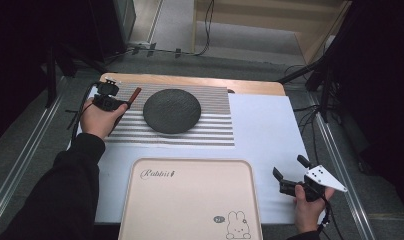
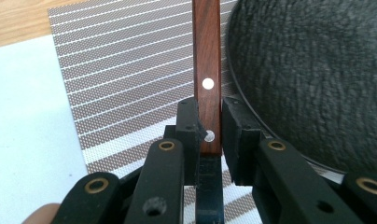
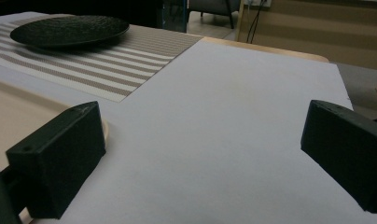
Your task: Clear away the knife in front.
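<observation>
White sheeting covers most of the surface (image 1: 262, 130), wooden edge at the far side, dark room beyond. We find the left claw (image 2: 209, 126) clamped on a wooden handle (image 2: 206, 70) with two rivets, held over the striped placemat (image 1: 210, 127) just beside the black plate (image 1: 171, 110). The handle's far end is cut off in the left gripper view, and we cannot identify the utensil. Our right claw (image 1: 289, 176) stands open over bare sheeting, well apart. A beige rabbit tray (image 1: 190, 200) lies nearest us, its front edge cut off.
</observation>
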`<state>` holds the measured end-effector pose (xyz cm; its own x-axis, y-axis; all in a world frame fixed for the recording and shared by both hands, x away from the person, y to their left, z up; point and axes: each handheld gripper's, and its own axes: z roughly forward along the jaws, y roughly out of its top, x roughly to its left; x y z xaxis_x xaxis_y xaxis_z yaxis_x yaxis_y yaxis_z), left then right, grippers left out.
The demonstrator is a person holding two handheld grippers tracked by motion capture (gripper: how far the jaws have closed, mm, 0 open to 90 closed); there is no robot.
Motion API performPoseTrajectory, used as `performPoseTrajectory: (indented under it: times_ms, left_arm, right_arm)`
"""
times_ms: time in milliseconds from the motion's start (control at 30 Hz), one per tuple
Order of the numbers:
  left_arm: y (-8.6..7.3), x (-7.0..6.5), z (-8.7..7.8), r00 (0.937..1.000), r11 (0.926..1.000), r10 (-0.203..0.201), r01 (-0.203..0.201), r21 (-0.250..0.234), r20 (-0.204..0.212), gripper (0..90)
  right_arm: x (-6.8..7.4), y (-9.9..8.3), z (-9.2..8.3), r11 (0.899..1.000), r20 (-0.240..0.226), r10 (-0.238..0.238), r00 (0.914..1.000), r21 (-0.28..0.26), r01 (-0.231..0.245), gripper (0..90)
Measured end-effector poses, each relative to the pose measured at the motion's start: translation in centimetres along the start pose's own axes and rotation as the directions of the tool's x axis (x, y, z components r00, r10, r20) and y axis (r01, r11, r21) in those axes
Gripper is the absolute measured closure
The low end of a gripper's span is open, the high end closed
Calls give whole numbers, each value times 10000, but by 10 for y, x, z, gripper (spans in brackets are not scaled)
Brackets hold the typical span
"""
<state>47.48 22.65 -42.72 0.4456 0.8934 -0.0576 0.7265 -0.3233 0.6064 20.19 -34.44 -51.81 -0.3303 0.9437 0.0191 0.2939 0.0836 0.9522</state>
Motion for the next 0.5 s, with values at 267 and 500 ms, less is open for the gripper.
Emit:
performPoseTrajectory:
  times_ms: [267, 500]
  left_arm:
    - [-9, -6, -12, 9997, 9996, 171, -167, -227, 150, 770]
    - [-17, -11, -24, 9994, 9989, 229, -218, -424, 257, 770]
  right_arm:
    - [0, 0, 0, 10000, 15, -14, 10000, 7, 14, 0]
    - [1, 0, 0, 10000, 10, -31, 10000, 17, 31, 0]
